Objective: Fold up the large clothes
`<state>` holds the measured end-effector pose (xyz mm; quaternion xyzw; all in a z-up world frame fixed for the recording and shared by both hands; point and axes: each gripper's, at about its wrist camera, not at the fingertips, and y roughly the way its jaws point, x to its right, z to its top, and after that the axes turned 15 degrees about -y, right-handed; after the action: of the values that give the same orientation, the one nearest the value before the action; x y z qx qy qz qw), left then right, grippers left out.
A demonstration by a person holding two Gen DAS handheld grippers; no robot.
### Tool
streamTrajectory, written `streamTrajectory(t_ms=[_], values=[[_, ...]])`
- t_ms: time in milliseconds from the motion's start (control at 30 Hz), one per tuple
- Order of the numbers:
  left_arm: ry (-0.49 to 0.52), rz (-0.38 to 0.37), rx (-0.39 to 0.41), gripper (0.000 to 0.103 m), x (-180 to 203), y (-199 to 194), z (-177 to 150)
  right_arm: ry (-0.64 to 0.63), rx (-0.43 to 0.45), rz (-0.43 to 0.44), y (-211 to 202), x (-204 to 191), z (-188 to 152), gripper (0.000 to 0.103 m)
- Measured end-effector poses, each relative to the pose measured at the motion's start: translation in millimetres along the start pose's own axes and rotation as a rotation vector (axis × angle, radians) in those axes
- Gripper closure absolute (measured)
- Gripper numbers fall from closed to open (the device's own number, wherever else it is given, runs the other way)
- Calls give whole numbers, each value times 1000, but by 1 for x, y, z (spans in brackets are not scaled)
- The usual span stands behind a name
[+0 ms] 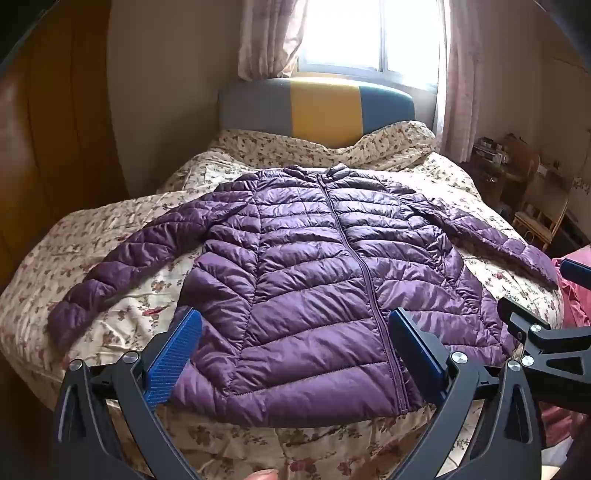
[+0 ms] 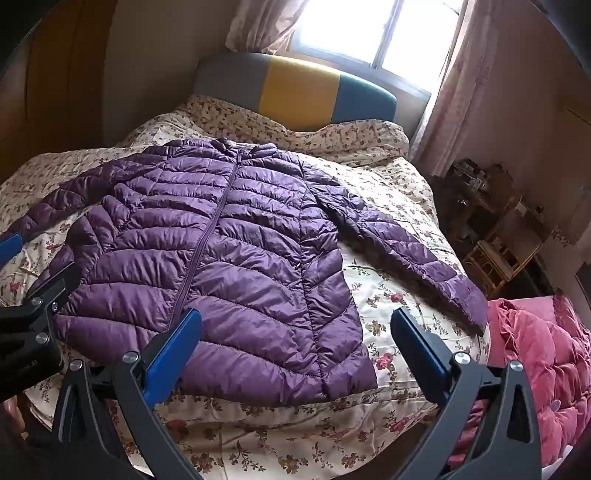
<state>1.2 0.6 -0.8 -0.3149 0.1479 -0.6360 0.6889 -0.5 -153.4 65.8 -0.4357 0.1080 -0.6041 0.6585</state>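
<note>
Jacket (image 1: 317,266) — purple, quilted, zipped — lies flat, front up, on the bed (image 1: 147,295), over a floral quilt (image 1: 44,266). Collar points toward the headboard (image 1: 317,107); hem is near the foot edge. Both sleeves are spread outward and angled down: one toward the bed's left side, the other ending near the right edge, beside a pink quilt (image 2: 546,347).

Left claw (image 1: 291,332): spread wide, holding nothing, hovering over the hem left of the zipper. Whether a fingertip grazes the fabric — cannot tell.

Right claw (image 2: 295,332): also spread, holding nothing, above the jacket's right hem corner, with one finger over fabric and the other over bare quilt.

Each claw shows at the edge of the other's view. Window (image 1: 373,33) and curtains (image 1: 269,37) are behind the headboard.
</note>
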Motion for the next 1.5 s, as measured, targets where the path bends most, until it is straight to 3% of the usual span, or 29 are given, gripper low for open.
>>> streamTrajectory(t_ms=[267, 500, 1500], values=[[-20, -11, -27, 3, -2, 5, 6, -10, -1, -8, 3, -4, -2, 2], [-13, 9, 14, 3, -3, 1, -3, -13, -4, -9, 4, -4, 0, 2], [-23, 10, 5, 3, -6, 3, -4, -3, -19, -8, 12, -4, -5, 2]])
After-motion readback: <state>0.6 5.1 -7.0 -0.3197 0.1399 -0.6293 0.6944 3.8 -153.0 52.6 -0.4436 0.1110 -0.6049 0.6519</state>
